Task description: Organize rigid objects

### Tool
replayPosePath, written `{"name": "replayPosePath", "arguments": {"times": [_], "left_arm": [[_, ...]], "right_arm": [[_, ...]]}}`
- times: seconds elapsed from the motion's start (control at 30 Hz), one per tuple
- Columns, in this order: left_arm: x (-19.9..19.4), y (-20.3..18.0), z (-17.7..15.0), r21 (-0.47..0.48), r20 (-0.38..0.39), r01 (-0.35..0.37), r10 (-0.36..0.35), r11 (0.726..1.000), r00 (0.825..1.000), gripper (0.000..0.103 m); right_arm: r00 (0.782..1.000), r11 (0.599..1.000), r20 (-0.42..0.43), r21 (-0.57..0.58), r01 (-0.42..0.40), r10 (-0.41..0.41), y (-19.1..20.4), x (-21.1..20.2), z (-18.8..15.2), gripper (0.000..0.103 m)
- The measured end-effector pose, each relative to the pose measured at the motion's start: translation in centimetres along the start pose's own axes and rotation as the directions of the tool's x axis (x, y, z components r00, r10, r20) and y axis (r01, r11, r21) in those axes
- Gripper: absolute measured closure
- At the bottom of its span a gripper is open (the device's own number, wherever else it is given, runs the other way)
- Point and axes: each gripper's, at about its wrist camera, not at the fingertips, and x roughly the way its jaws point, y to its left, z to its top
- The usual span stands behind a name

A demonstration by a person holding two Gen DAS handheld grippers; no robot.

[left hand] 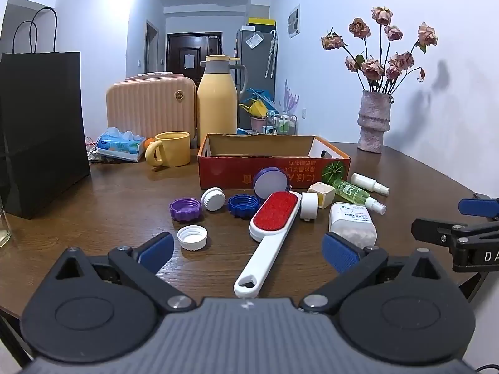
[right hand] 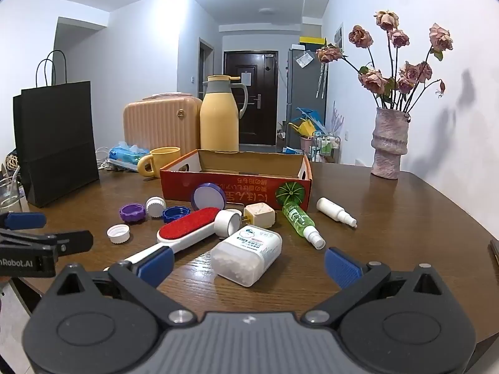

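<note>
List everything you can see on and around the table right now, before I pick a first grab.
cardboard box: 1, red, table middle, looks empty
lint brush: 1, white with red pad, before the box
bottle caps: 4, purple, blue, two white, left of the brush
round lid: 1, purple rim, leaning on the box
white cylinder: 1, beside the brush head
cream cube: 1, before the box
pill container: 1, white, nearest
spray bottles: 2, green and white, right of the box
mug: 1, yellow, left of the box
thermos: 1, yellow, behind the box
case: 1, peach, rear
tissue pack: 1, blue
paper bag: 1, black, left
vase: 1, pink, dried roses, right
left tool: open, empty
right tool: open, empty
</note>
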Motion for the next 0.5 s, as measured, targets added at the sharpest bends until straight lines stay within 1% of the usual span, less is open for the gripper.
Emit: {"name": "replayPosePath", "arguments": {"times": [0.3, 0.33, 0.5], "left_arm": [[-0.43, 0.61, 0.03, 0.004, 0.003, -0.001, 0.001, 1.000, 1.000, 0.000], [-0.28, -0.25, 0.23, 0.007, 0.006, 0.001, -0.001, 1.000, 1.000, 0.000], [-0.07, -0.33, 0.16, 0.013, 0.000, 0.000, 0.000, 1.000, 1.000, 0.000]], "right_arm": [[1.000, 1.000, -0.003, 0.005, -0.006, 0.006, -0.03, -0.10, -0.08, 0.000], [1.000, 1.000, -0.004, 0.004, -0.007, 0.007, -0.06, -0.14, -0.10, 0.000], [1.000, 1.000, -0.005, 0.004, -0.003, 0.003, -0.05, -0.10, -0.08, 0.000]]}}
